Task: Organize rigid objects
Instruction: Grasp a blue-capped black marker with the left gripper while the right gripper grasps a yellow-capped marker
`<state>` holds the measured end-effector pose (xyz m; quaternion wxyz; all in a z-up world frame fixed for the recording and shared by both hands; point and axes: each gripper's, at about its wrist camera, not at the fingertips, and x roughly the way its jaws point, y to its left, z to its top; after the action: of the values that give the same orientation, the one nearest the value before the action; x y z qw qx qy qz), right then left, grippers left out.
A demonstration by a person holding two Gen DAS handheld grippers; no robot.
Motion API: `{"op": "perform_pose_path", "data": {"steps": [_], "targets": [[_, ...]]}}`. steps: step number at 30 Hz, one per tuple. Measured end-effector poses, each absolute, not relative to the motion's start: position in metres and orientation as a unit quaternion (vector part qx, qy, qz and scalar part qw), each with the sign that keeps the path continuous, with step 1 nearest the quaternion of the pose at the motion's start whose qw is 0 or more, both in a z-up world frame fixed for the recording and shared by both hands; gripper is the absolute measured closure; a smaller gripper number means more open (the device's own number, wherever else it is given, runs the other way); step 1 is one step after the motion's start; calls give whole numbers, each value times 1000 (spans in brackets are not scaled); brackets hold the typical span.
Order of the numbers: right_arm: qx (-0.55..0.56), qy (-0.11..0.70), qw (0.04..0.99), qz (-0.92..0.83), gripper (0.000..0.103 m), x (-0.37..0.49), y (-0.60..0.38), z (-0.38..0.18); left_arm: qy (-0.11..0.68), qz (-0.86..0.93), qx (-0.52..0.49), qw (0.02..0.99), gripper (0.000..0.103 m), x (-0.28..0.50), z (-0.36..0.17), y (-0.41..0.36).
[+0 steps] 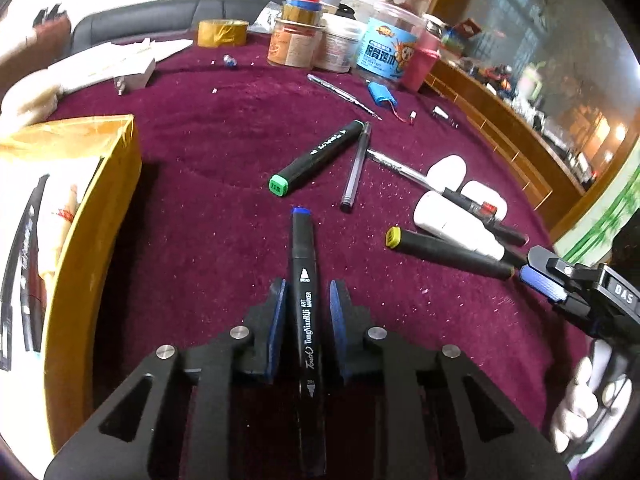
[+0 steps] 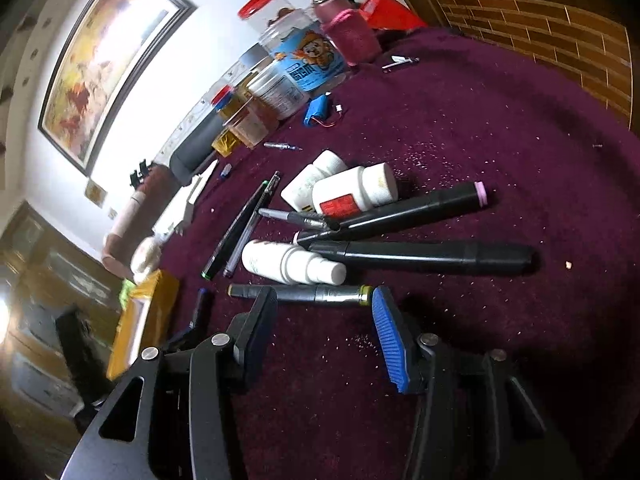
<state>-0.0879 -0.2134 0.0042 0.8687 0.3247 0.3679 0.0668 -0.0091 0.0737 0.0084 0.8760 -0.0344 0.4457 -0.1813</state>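
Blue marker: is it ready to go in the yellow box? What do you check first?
1. Blue marker lies between the left gripper's jaws: ok.
2. Pads really squeezing it: cannot tell, thin gaps seem to show.
3. Yellow box open on top: ok.
4. Cloth between marker and box bare: ok.
5. Right gripper open, holding nothing: ok.
6. Right gripper out of the way, far side from the box: ok.
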Motion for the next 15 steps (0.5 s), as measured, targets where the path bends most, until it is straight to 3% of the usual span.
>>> {"op": "perform_pose_path", "data": {"steps": [9, 15], "targets": [[308, 411, 855, 76, 58, -56, -227, 10, 448, -198, -82, 868, 84, -4, 8, 87], [311, 466, 812, 165, 58, -52, -181, -7, 446, -201, -90, 868, 84, -4, 8, 89]]}}
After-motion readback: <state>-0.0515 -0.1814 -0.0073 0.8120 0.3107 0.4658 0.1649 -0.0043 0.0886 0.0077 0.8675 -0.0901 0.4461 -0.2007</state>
